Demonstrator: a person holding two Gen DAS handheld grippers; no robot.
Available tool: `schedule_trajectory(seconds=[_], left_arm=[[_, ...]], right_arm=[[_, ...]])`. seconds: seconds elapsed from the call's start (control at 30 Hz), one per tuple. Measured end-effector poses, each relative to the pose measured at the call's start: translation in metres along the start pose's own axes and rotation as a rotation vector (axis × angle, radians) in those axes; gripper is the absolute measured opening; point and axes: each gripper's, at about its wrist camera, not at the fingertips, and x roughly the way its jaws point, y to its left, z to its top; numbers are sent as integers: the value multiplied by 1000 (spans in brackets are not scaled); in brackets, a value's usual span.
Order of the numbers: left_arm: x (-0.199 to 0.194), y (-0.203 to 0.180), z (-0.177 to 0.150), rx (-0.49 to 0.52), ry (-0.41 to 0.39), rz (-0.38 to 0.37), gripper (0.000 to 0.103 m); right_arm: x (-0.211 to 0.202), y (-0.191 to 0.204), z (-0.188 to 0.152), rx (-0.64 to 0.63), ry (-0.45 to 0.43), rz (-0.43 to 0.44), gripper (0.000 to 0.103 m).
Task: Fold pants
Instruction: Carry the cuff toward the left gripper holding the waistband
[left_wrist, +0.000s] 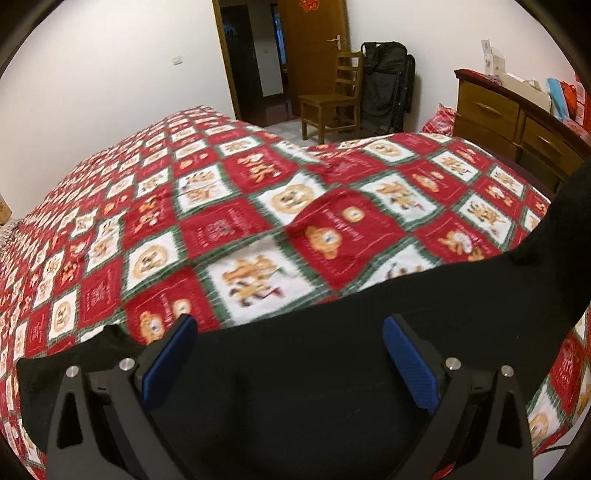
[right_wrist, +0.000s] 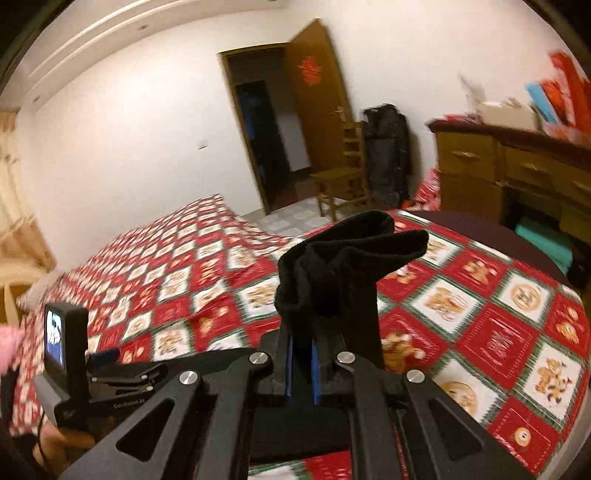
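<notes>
Black pants (left_wrist: 314, 369) lie across the near part of a bed with a red, white and green checkered quilt (left_wrist: 221, 229). Their right end lifts off the quilt toward the upper right. My left gripper (left_wrist: 290, 325) hangs over the pants, open, its blue pads (left_wrist: 173, 365) wide apart and the cloth under and between them. In the right wrist view my right gripper (right_wrist: 303, 343) is shut on the pants (right_wrist: 332, 273). A bunch of black cloth stands up above its blue pads (right_wrist: 314, 365), raised over the quilt (right_wrist: 480, 332).
Beyond the bed stand a wooden chair (left_wrist: 332, 103), a black bag (left_wrist: 388, 85) against the wall and an open wooden door (left_wrist: 314, 48). A wooden dresser (left_wrist: 517, 122) with boxes on top is at the right. The other handle's small screen (right_wrist: 55, 339) shows at lower left.
</notes>
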Motion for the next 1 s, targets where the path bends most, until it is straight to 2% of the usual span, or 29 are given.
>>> schedule_trajectory(seconds=[0.1,0.33,0.53,0.63,0.77,1.0], left_arm=[[-5,20,-9,-7,-6,32,102],[-18,80,-40,-69,-13,87,102],[-24,133,-56,-199,-19,135,102],[-23,151,-61,-254,-8,144,102],[-23,161,-66,-274,-8,157,102],[-14,160,-69,-274,7,142,102]], right_arm=[[2,21,-6,-55,4,28,7],[28,83,-29,-160,90,185,7],[61,163,-75,-381,163,297,7],[71,191,-102,-484,184,315,7],[76,210,-133,-600,209,323,7],[81,216,-146,-687,205,287,7]])
